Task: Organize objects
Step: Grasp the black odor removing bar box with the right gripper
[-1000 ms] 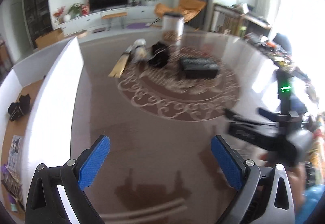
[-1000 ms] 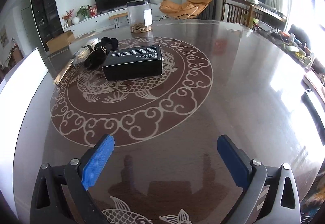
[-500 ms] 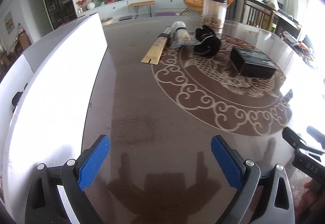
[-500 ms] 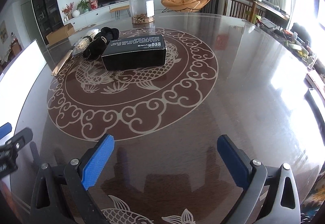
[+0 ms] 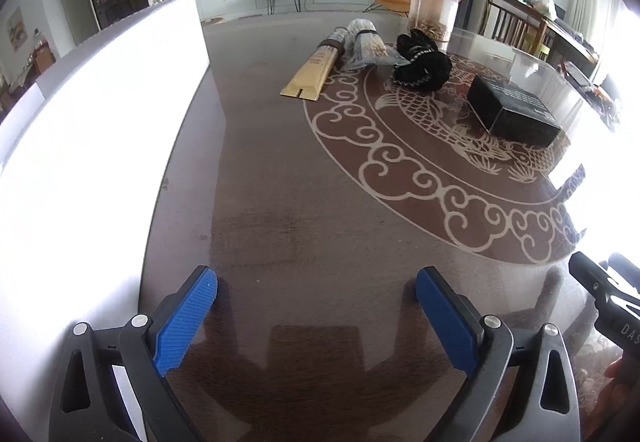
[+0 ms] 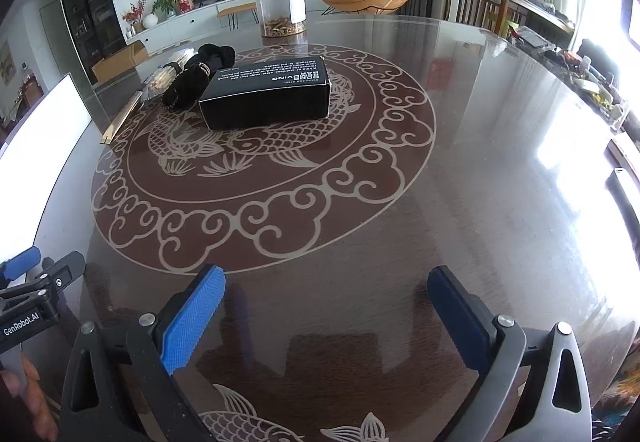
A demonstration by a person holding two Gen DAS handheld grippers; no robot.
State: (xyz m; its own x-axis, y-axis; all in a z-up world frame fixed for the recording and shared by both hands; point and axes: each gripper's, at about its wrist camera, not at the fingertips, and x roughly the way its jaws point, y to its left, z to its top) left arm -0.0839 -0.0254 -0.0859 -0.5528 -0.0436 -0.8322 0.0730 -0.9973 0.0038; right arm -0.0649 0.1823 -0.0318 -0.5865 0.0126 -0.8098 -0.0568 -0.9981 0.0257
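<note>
A black box (image 5: 514,113) (image 6: 266,97) lies on the round patterned table (image 5: 304,201). Beside it lie a black fabric bundle (image 5: 420,65) (image 6: 196,75), a clear bag of pale sticks (image 5: 366,45) and a flat tan pack (image 5: 314,73). A clear jar (image 5: 434,11) (image 6: 282,7) stands behind them. My left gripper (image 5: 316,296) is open and empty over the near table, far from the objects. My right gripper (image 6: 326,294) is open and empty, low over the near edge.
A tall white box wall (image 5: 92,129) stands at the left of the table and also shows in the right wrist view (image 6: 36,137). The right gripper's body shows at the left view's right edge (image 5: 608,302). Chairs and a cluttered sideboard (image 6: 560,37) stand beyond the table.
The left gripper has swung from the white box toward the table's objects and come closer to them. The right gripper has barely moved. Both stay open.
</note>
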